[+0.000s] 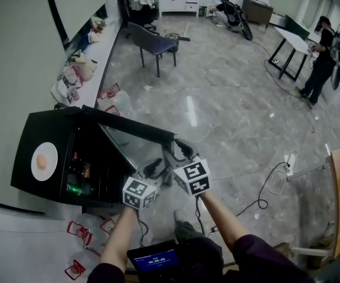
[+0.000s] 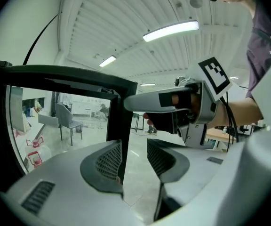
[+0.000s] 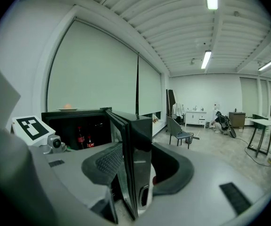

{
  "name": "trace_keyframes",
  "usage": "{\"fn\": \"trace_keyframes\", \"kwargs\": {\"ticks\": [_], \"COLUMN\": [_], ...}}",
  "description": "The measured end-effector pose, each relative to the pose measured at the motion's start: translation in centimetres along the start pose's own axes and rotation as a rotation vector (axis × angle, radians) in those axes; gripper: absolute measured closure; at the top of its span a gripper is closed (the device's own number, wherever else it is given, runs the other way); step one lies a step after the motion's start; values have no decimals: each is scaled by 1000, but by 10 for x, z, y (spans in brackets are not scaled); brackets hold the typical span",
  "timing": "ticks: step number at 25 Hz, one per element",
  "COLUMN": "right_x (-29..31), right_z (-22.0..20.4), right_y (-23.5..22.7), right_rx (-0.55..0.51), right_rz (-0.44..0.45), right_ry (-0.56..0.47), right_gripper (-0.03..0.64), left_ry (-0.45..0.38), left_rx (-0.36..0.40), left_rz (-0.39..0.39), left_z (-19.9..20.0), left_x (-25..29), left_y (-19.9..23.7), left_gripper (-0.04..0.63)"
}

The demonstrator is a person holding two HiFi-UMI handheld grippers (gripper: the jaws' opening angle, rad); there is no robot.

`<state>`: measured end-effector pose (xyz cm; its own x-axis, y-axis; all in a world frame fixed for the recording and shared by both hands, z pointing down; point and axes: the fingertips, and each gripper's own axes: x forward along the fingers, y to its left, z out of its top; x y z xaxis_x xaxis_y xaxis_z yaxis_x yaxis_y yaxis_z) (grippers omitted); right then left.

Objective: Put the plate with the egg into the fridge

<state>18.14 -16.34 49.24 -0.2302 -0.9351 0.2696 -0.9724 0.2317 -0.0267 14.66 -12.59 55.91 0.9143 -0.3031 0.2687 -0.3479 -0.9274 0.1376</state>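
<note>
**Step in hand:** door opening, judged complete. The fridge (image 1: 40, 125) door (image 3: 138, 140) stands wide open, and 2 bottles (image 3: 81, 138) show inside.

**Task item:** the plate (image 1: 44, 161) with the egg (image 1: 41, 162) rests near the middle of the fridge top, well apart from both grippers and not yet picked up.

**Grippers:**
- The right gripper (image 3: 135, 168) has its jaws spread. The door's free edge stands between them, and no pad visibly presses on it.
- The left gripper (image 2: 134, 159) also has its jaws spread and is empty, just beside the same edge.

**Next move, as judged:**
1. Draw both grippers clear of the door.
2. Bring 1 gripper to the plate rim.
3. Pinch the rim and keep the plate level so the egg does not roll.
</note>
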Motion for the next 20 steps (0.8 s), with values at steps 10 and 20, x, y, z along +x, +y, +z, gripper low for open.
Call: {"fn": "trace_keyframes", "kwargs": {"ticks": [10, 20], "right_x": [74, 140], "right_z": [25, 44], "right_y": [-99, -142], "right_rx": [-43, -27], "right_rz": [94, 137], "right_ry": [3, 2], "right_gripper": [425, 425], "left_ry": [-43, -64], "left_rx": [-86, -107], "left_rz": [175, 326], "left_z": [31, 50], "left_x": [24, 15], "left_y": [50, 99], "left_gripper": [446, 446]}}
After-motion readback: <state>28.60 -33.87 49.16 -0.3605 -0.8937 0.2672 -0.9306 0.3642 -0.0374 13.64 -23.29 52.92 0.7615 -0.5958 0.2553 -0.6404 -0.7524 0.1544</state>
